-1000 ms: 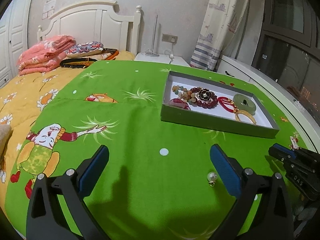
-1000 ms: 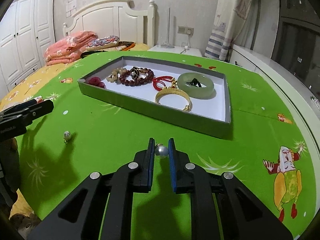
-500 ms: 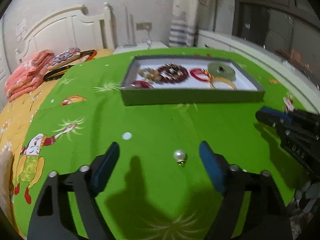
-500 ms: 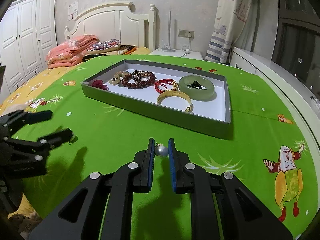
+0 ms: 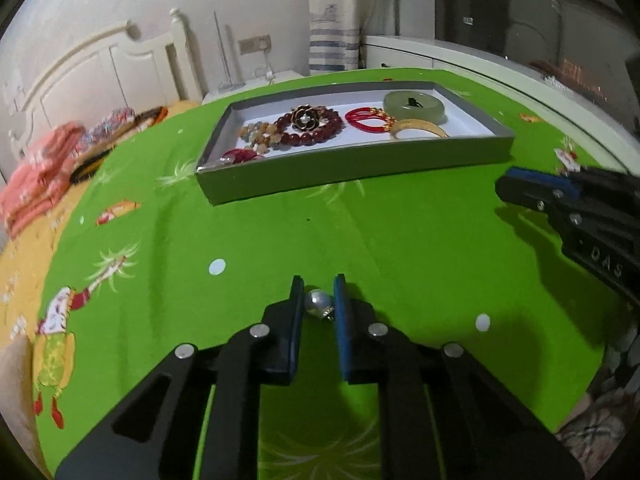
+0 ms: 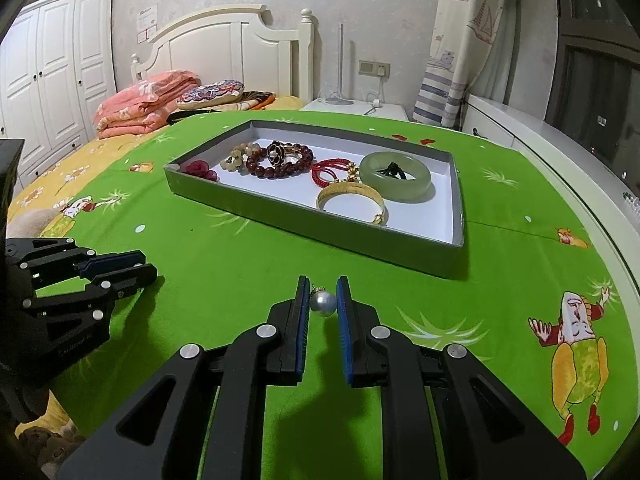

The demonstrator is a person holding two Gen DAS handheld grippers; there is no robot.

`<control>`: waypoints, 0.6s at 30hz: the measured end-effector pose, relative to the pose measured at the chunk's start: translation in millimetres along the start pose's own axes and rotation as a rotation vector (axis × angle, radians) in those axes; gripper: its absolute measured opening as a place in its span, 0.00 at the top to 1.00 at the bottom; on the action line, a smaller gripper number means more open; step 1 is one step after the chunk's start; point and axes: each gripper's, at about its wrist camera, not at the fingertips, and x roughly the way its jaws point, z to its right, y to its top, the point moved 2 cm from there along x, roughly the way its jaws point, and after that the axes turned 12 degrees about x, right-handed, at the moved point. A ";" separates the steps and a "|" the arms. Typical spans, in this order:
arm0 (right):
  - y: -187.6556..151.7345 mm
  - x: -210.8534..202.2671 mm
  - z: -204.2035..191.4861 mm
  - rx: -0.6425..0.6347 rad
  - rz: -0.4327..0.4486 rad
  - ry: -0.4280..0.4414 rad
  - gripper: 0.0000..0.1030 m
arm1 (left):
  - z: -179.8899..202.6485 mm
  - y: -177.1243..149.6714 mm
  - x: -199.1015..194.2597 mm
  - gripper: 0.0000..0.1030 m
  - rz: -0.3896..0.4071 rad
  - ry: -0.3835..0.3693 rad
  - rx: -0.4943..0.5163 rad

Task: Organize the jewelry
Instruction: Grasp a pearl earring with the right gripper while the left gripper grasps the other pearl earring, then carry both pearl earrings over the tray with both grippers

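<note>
Pearl earrings (image 5: 318, 303) (image 6: 324, 303) are clamped in both tools, the left tool (image 5: 316, 300) closing, the right tool (image 6: 323, 300) shut; each should be lifted gently and carried into the grey tray (image 6: 320, 222).

Upper left: white panelled wardrobe (image 6: 52, 80) | upper centre: cream wooden headboard (image 6: 228, 48), folded pink quilt (image 6: 144, 104) | upper right: striped sailboat-print curtain (image 6: 460, 44) | wall: socket (image 6: 374, 69)

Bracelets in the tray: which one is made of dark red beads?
The dark red bead bracelet with a black-and-gold flower ornament, mid-tray. The others differ: a smooth pale green bangle, a plain gold bangle, a thin red cord bracelet.
</note>
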 end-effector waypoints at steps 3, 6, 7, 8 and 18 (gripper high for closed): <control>-0.7 0.1 -0.9 -0.005 -0.001 0.001 0.86 | 3.0 -0.4 -2.8 0.86 0.019 0.010 0.015; -0.8 -0.4 -2.3 -0.011 0.004 0.005 0.86 | 0.3 0.3 -5.2 0.86 0.039 0.021 -0.005; -0.9 -0.9 -2.7 -0.013 0.007 0.008 0.86 | -2.0 0.2 -6.0 0.86 0.046 0.026 -0.019; -1.3 -1.2 -3.1 -0.015 0.011 0.009 0.86 | -3.5 0.1 -7.0 0.86 0.051 0.030 -0.028; -3.0 -20.2 -2.1 0.003 0.128 0.001 0.86 | -16.8 -5.9 -24.8 0.86 0.128 0.132 -0.126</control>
